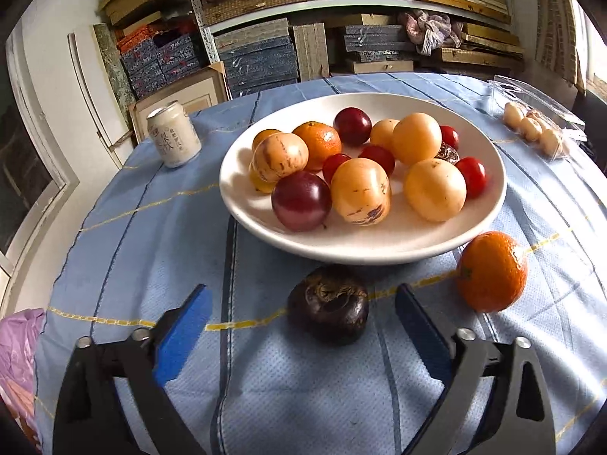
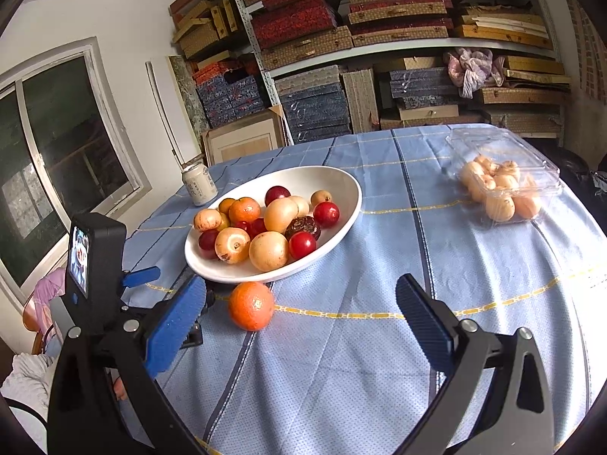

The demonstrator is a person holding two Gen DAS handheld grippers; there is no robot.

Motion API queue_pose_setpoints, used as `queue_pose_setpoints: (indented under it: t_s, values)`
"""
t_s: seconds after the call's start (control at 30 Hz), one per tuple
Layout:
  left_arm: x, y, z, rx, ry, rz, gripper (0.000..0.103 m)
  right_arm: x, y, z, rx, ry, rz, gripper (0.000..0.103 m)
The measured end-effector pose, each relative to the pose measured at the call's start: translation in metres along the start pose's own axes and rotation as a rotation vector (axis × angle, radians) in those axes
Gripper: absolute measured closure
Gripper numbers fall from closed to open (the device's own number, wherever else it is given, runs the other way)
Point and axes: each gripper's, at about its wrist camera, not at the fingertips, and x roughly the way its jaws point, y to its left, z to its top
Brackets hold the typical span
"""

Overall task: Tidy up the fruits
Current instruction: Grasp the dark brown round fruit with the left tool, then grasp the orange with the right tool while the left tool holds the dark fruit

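A white bowl holds several fruits: yellow-tan round ones, dark red plums, small red ones and a mandarin. In front of the bowl, a dark brown wrinkled fruit lies on the blue cloth between the blue pads of my left gripper; the pads stand wide and touch nothing. An orange mandarin rests right of that fruit, by the bowl's rim. My right gripper is open over the bare cloth, with the mandarin just past its left finger. The left tool's black housing shows at the left.
A pale drink can stands left of the bowl. A clear plastic clamshell with pale round fruits sits at the right. Shelves of boxes rise behind the table; a window is at the left.
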Motion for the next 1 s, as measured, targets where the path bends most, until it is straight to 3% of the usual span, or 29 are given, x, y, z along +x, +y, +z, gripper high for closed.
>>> queue_pose_setpoints:
  t_s: [0.03, 0.2, 0.27, 0.3, 0.33, 0.73, 0.9, 1.0]
  values:
    - [0.002, 0.0, 0.0, -0.001, 0.012, -0.007, 0.024, 0.0, 0.0, -0.001, -0.001, 0.003, 0.0, 0.005]
    - [0.004, 0.003, -0.002, -0.019, 0.026, -0.031, 0.025, 0.0, 0.0, 0.0, 0.001, 0.005, 0.003, 0.005]
    - [0.004, 0.005, -0.003, -0.023, 0.024, -0.042, 0.04, 0.001, 0.001, -0.001, -0.002, 0.007, 0.003, 0.005]
    - [0.004, 0.005, -0.003, -0.027, 0.03, -0.061, 0.053, 0.002, 0.002, -0.001, -0.004, 0.01, 0.002, 0.005]
    - [0.005, 0.005, -0.004, -0.027, 0.039, -0.064, 0.059, 0.002, 0.002, -0.001, -0.005, 0.012, 0.002, 0.005]
    - [-0.023, 0.017, -0.032, -0.032, 0.058, -0.09, 0.059, 0.008, 0.004, -0.004, -0.022, 0.037, 0.018, 0.005]
    - [-0.042, 0.02, -0.057, -0.024, 0.024, -0.052, 0.059, 0.014, 0.021, -0.011, -0.091, 0.067, 0.03, 0.005]
    - [-0.047, 0.023, -0.06, -0.047, 0.009, -0.079, 0.059, 0.02, 0.042, -0.021, -0.185, 0.104, 0.039, 0.005]
